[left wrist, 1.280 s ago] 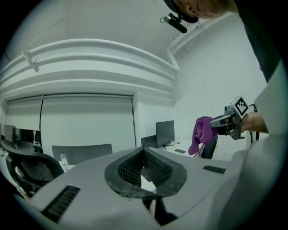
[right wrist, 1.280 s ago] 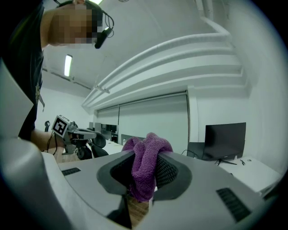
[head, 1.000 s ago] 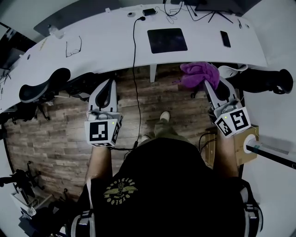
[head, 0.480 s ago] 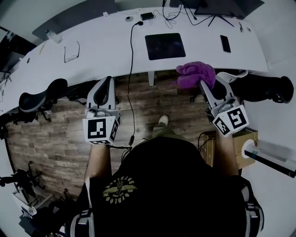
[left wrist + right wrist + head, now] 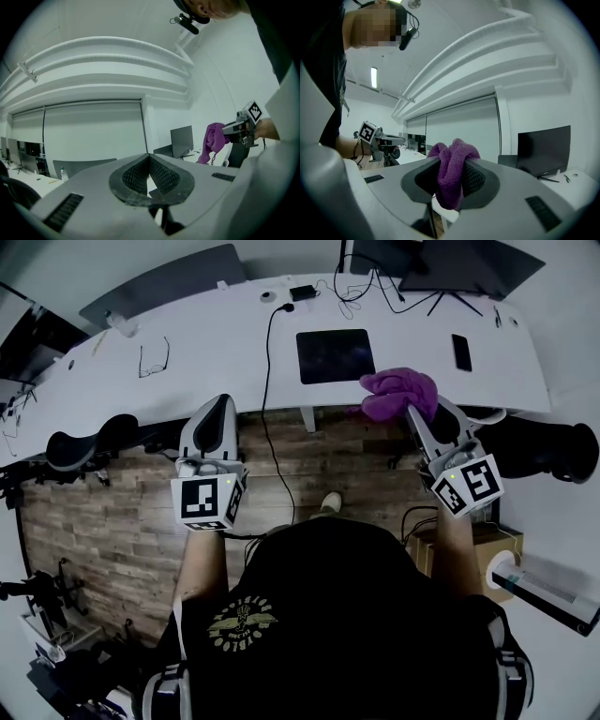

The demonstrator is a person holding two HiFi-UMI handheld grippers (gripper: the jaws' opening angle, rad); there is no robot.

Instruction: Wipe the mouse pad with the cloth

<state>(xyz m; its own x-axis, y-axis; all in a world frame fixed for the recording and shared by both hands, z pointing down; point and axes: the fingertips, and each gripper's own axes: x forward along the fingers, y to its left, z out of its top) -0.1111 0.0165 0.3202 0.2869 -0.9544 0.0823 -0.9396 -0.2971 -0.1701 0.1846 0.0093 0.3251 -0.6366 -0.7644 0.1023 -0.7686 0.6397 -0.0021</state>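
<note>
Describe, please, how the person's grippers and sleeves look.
Both the left gripper and right gripper are pale grey tapering shells with black ribbed pads inside the tongs. Each carries a white cube of black square markers. The person wears a black short-sleeved shirt.

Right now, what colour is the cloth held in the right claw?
Purple. The cloth shows best in the right gripper view.

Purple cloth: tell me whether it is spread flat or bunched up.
Bunched up. The cloth hangs as a crumpled wad from the right hand-held gripper, jaws shut on it, short of the mouse pad.
</note>
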